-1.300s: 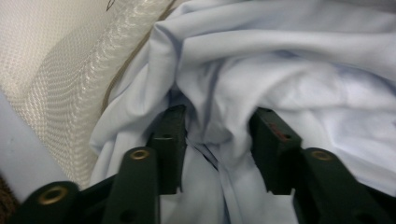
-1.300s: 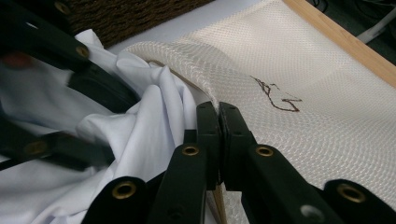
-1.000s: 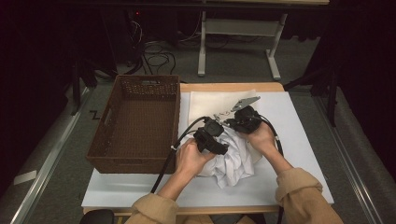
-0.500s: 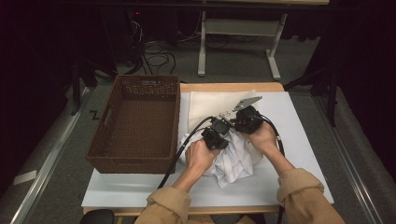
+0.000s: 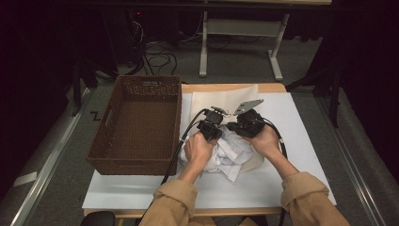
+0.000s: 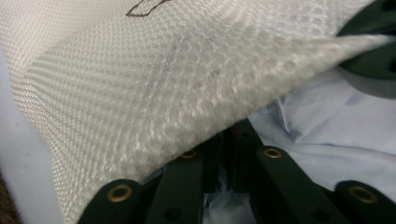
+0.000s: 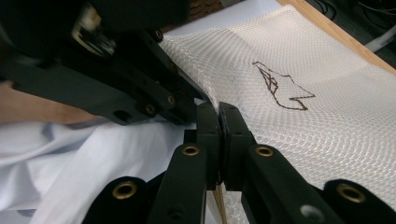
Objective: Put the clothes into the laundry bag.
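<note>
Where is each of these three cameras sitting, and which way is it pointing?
High view: above the table's near side, looking forward and down on the brown basket; forearms and hands show.
Left gripper view: on the left gripper, looking along shut jaws under the mesh bag.
Right gripper view: on the right gripper, jaws pinching that bag.
Both gripper views share the white shirt.

Left tool's [image 6: 229, 140] tips under the mesh bag [image 6: 154, 79], perhaps gripping its edge.
</note>
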`<state>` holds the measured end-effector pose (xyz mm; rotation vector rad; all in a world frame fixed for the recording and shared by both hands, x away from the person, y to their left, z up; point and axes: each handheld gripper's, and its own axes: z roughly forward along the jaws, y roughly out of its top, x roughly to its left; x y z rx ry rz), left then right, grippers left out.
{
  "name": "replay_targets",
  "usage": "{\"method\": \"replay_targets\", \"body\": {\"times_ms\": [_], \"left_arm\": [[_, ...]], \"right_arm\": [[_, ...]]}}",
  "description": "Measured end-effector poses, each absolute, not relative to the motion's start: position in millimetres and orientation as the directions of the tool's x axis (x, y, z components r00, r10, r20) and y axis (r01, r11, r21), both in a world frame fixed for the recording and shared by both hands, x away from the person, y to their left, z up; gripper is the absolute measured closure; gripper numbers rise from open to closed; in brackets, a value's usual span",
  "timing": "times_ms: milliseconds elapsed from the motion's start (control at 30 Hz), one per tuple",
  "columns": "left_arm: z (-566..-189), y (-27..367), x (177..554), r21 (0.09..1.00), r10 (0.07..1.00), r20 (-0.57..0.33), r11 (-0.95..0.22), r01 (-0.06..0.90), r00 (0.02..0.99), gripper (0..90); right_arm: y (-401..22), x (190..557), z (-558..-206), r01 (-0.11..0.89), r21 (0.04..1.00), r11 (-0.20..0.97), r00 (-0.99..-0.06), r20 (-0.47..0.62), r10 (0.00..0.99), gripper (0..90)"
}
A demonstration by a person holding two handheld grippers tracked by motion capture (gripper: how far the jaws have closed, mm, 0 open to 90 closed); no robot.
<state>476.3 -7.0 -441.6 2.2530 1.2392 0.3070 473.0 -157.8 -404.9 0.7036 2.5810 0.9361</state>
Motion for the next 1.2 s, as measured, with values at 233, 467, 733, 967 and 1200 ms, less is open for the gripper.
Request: {"method": "replay_targets", "body": {"times_ms": [233, 467, 733, 967, 1200], "left_arm": [[-424.6, 4.3, 459.1, 0.553, 0.8, -0.045, -0.478, 0.682, 0.598, 52.7], [-407.7, 21.4, 435.9, 0.542, 0.788, -0.014, -0.511, 0.667, 0.615, 36.4], [-411.1, 30.5, 420.9, 0.498, 0.787, -0.018, -0.528, 0.688, 0.617, 29.1], [-436.0, 27.6, 427.5, 0.443, 0.789, -0.078, -0.52, 0.73, 0.609, 31.7], [-450.1, 16.4, 427.3, 0.417, 0.79, -0.023, -0.55, 0.724, 0.613, 44.6]], "right_arm": [[-159.9, 477.6, -410.7, 0.362, 0.665, 0.654, -0.818, -0.109, 0.564, 88.8], [-160.2, 478.6, -411.6, 0.362, 0.664, 0.654, -0.816, -0.113, 0.567, 88.7], [-157.4, 478.1, -412.7, 0.36, 0.658, 0.662, -0.815, -0.123, 0.566, 88.7], [-156.9, 478.0, -412.7, 0.365, 0.649, 0.668, -0.817, -0.12, 0.563, 88.7], [-156.0, 478.3, -413.2, 0.356, 0.647, 0.674, -0.82, -0.129, 0.557, 88.7]]}}
